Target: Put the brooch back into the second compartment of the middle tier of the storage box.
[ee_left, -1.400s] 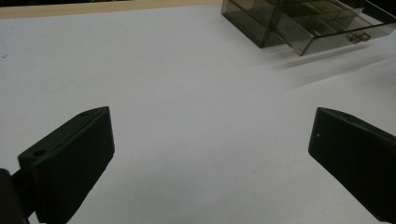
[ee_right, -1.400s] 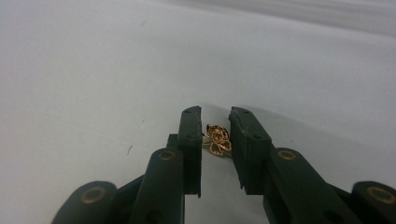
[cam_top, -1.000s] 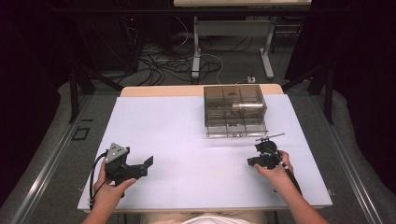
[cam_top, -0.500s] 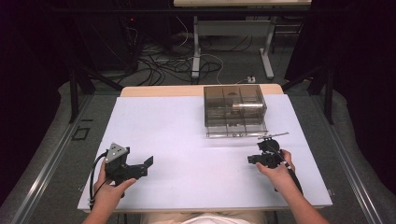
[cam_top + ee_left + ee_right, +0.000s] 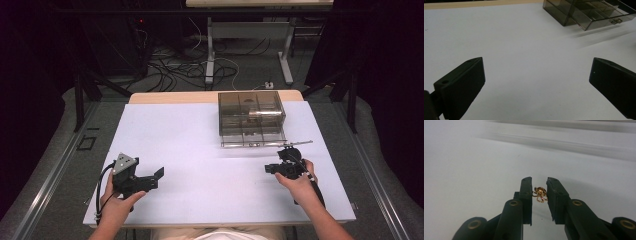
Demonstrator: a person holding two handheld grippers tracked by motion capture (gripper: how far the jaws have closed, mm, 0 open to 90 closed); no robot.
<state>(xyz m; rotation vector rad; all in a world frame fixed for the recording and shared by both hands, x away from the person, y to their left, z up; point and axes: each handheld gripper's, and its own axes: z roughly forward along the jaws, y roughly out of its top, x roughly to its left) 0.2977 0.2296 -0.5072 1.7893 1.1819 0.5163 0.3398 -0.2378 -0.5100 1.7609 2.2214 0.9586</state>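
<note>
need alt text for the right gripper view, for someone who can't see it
The right tool is closed on a small gold-coloured wire ornament, pinched between its two black jaws just above a white table. A blurred pale band runs across the top of the view; what it is cannot be told.

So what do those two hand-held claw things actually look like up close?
Both are black. The left claw has broad flat jaws, a grey three-cornered plate on top and a black cable trailing off. The right claw has slim jaws on arms with brass-coloured rivets. The person's forearms are bare.

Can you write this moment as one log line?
left gripper: open, empty | right gripper: shut on gold trinket | compartment box: on table
</note>
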